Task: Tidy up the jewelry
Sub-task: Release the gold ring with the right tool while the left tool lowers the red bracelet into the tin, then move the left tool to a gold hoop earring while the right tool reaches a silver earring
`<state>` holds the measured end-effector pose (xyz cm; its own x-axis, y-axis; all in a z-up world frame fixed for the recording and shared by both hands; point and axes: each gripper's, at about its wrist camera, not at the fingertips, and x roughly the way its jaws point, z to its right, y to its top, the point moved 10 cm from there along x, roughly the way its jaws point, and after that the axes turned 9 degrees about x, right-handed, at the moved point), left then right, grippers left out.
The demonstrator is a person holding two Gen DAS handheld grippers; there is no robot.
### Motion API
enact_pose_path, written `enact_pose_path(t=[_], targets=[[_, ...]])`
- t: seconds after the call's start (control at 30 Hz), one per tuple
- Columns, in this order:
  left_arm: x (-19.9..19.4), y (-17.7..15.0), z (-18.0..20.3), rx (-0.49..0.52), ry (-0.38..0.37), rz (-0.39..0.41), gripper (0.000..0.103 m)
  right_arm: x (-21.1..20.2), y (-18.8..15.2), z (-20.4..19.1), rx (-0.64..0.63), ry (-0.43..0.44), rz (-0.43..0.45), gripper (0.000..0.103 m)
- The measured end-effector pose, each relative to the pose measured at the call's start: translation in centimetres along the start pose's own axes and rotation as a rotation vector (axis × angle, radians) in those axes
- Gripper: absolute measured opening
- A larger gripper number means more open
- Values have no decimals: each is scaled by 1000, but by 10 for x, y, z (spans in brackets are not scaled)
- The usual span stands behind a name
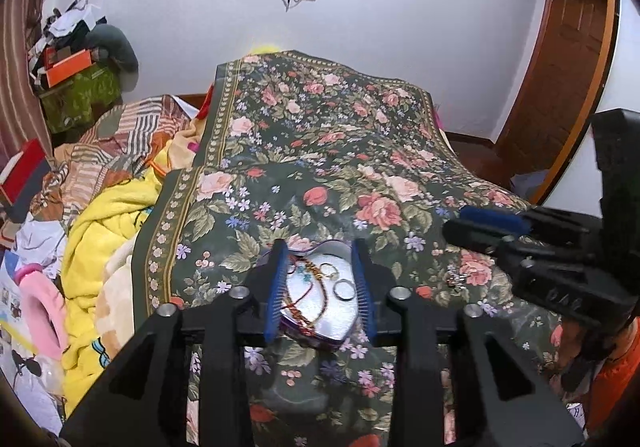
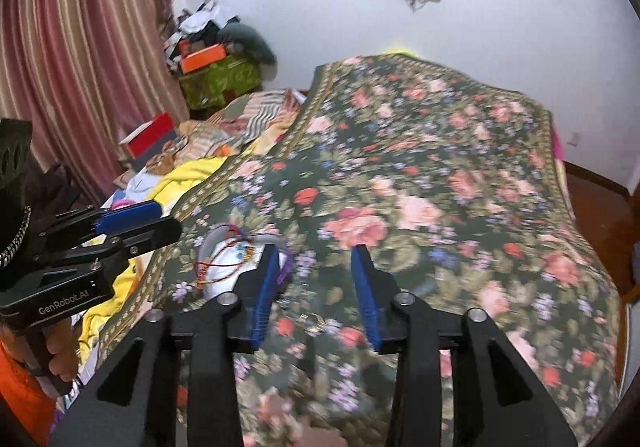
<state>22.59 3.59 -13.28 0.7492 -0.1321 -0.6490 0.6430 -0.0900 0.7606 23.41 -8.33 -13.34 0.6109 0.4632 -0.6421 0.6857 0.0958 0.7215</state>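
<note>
Silver, heart-shaped, the tin (image 1: pixel 320 311) lies on the floral bed cover (image 1: pixel 320 151), holding threads, chains and two rings (image 1: pixel 345 290). Left tool (image 1: pixel 322 287) hovers over it, jaws apart, gripping nothing. Right tool (image 2: pixel 316 283), jaws apart and empty, hangs above a gold ring (image 2: pixel 313 321) lying right of the tin.

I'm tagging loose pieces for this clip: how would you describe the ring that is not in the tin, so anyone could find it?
Start from the floral bedspread covering the bed. On it, near the front, sits a heart-shaped silver tin holding chains and rings. The stray gold ring lies alone on the cloth to the tin's right, seen between the right gripper and its blue fingers; unlike the others, it rests on fabric, not metal.
</note>
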Motion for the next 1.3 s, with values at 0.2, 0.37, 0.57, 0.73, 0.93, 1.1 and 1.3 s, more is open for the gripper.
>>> enact_pose_path(t=[0.2, 0.37, 0.57, 0.73, 0.93, 1.1, 1.3], targets=[[-8, 1, 24, 25, -1, -1, 46, -26, -8, 37, 37, -57, 17, 37], [-2, -3, 56, 60, -29, -29, 50, -41, -21, 69, 71, -99, 14, 38], [19, -19, 95, 108, -63, -86, 50, -43, -39, 96, 104, -133, -19, 38], [44, -46, 108, 88, -97, -167, 50, -35, -59, 108, 116, -139, -66, 38], [71, -73, 102, -12, -148, -248, 48, -20, -73, 111, 127, -122, -120, 38], [89, -80, 97, -34, -148, -281, 43, -3, -79, 105, 130, -98, -160, 38], [103, -76, 95, -11, -130, -280, 43, 18, -90, 95, 122, -78, -228, 38]])
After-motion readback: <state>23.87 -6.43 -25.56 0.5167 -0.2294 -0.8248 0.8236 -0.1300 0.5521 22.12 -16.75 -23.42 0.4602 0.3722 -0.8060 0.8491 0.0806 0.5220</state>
